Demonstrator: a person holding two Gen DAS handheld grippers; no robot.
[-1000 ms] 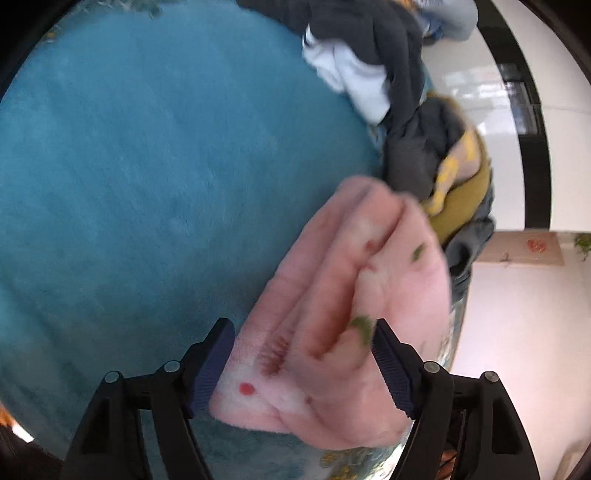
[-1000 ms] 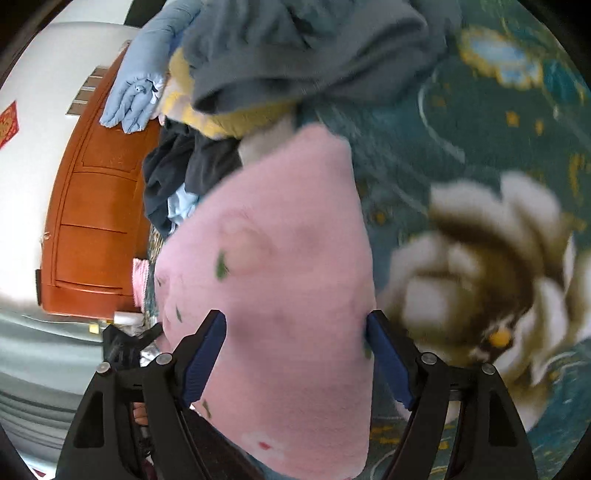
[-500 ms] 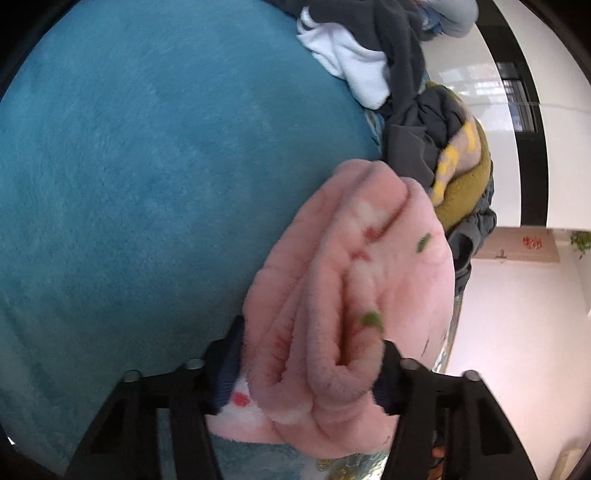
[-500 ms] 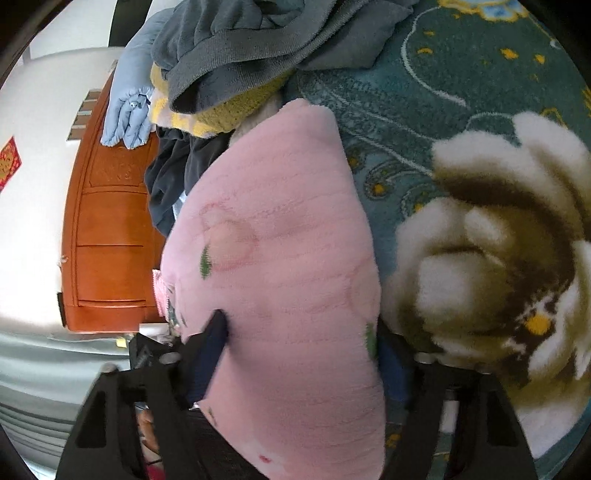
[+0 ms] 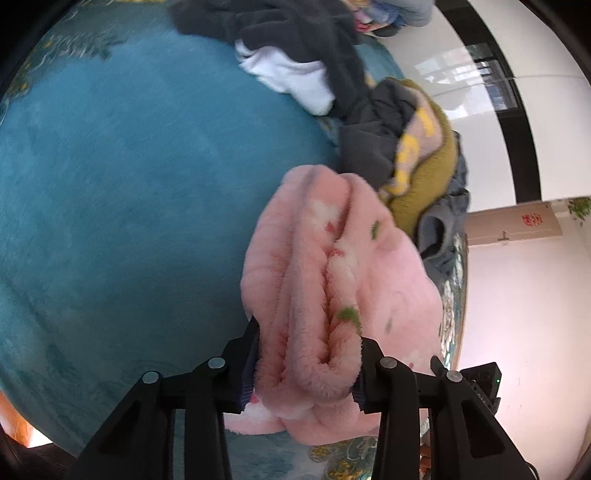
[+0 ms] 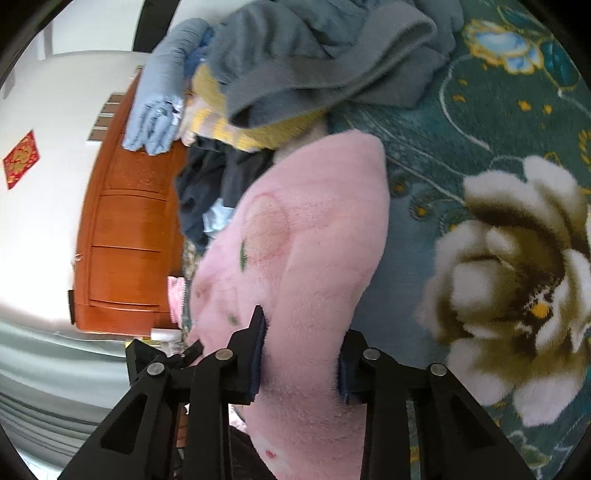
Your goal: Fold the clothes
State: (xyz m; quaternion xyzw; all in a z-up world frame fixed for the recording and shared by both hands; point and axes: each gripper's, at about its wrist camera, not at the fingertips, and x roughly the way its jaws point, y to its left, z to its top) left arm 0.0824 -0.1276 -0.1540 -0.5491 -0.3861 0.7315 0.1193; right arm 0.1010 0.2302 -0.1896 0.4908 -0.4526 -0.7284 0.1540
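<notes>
A pink fleece garment (image 5: 332, 280) with small red and green marks is folded into a thick bundle over the teal carpet. My left gripper (image 5: 306, 365) is shut on one end of it, the layers bunched between the jaws. In the right wrist view my right gripper (image 6: 301, 362) is shut on the same pink garment (image 6: 295, 251), which fills the space between the jaws. Both grippers hold it from opposite sides.
A pile of unfolded clothes lies beyond the bundle: dark grey (image 5: 317, 33), white (image 5: 291, 79), mustard yellow (image 5: 424, 173), and a grey sweater (image 6: 325, 55). The teal carpet (image 5: 129, 166) has a flower pattern (image 6: 517, 288). An orange wooden door (image 6: 125, 236) stands at left.
Both grippers have closed from open onto the pink garment, squeezing it into a tighter bundle. The bundle has shifted slightly against the carpet.
</notes>
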